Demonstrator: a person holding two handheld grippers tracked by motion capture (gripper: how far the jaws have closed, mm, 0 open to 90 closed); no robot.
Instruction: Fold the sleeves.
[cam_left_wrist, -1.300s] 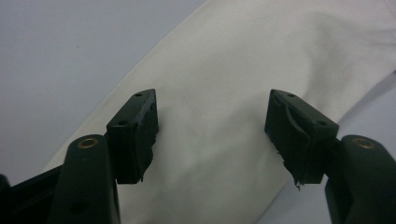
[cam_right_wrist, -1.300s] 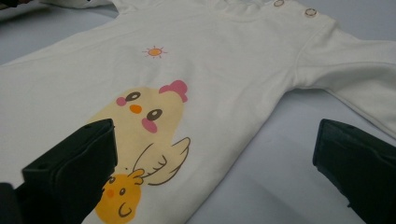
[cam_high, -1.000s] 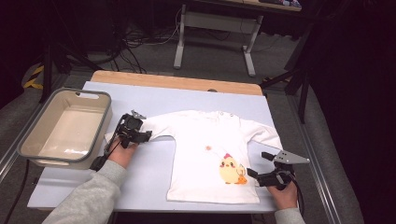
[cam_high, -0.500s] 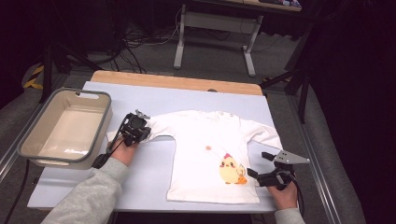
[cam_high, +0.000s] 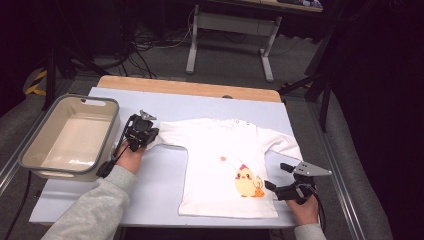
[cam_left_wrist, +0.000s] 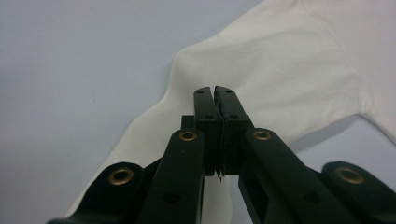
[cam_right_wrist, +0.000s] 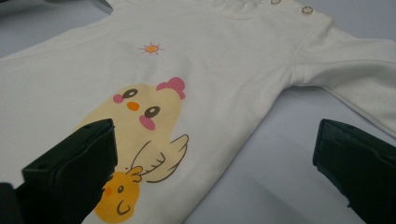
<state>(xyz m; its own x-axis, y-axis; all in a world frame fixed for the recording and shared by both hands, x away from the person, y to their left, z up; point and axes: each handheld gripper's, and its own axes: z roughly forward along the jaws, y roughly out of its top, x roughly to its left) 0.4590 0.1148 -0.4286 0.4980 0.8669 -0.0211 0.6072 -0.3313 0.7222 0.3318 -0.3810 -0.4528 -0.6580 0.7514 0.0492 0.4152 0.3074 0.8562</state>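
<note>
The left gripper (cam_left_wrist: 215, 93) has just pinched its jaws tight on the soft white cotton shirt's sleeve (cam_left_wrist: 261, 70); the right gripper (cam_right_wrist: 215, 154) gapes wide, empty, straddling the shirt's hem edge.

Probably lab: floor cables (cam_high: 150, 42), dark surroundings

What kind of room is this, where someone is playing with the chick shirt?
Probably a lab or workshop, not a home. The shirt lies on a plain work table, cables snake over the floor behind it, and the person works with hand-held grippers, not bare hands.
</note>
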